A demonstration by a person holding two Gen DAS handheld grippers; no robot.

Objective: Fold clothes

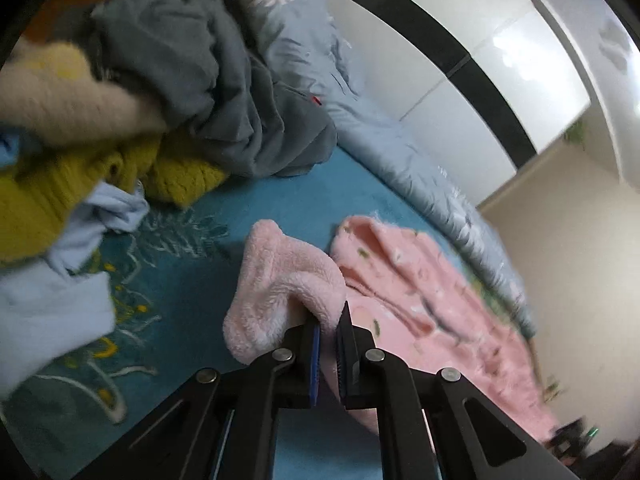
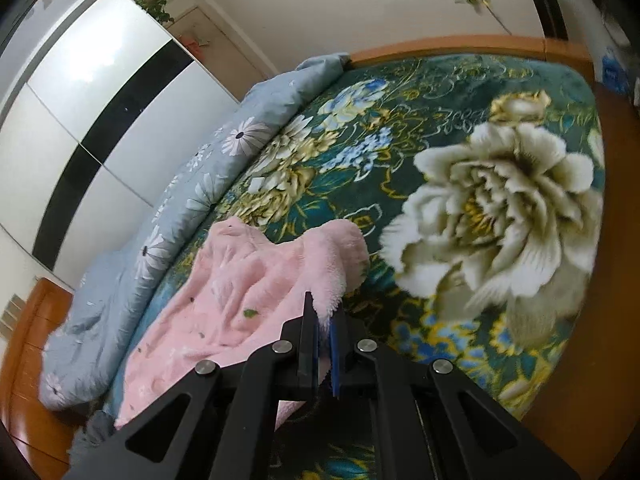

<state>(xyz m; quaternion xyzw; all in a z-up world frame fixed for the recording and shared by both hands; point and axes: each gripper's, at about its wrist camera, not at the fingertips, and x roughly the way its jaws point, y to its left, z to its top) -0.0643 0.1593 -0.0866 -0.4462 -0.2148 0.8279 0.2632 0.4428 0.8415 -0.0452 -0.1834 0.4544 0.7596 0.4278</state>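
The pink fleece garment (image 1: 420,300) lies on the bed (image 1: 192,280), on the flowered bedspread (image 2: 460,128), at about 4 o'clock in the left wrist view and at about 8 o'clock in the right wrist view. The left hand-held gripper (image 1: 329,320) has its jaws nearly together on a rolled edge of this garment, and the right hand-held gripper (image 2: 322,308) is closed on another edge of it, so both pinch the same cloth.

In my judgement the step is to lift and spread the garment before folding. To do it well, both grips should stay firm, rise together, and pull gently apart until the cloth hangs flat without a twist.

A pile of other clothes (image 1: 180,92) waits at 11 o'clock in the left view; the lifted cloth should stay apart from it.

No basket, box or other container is visible in either view.
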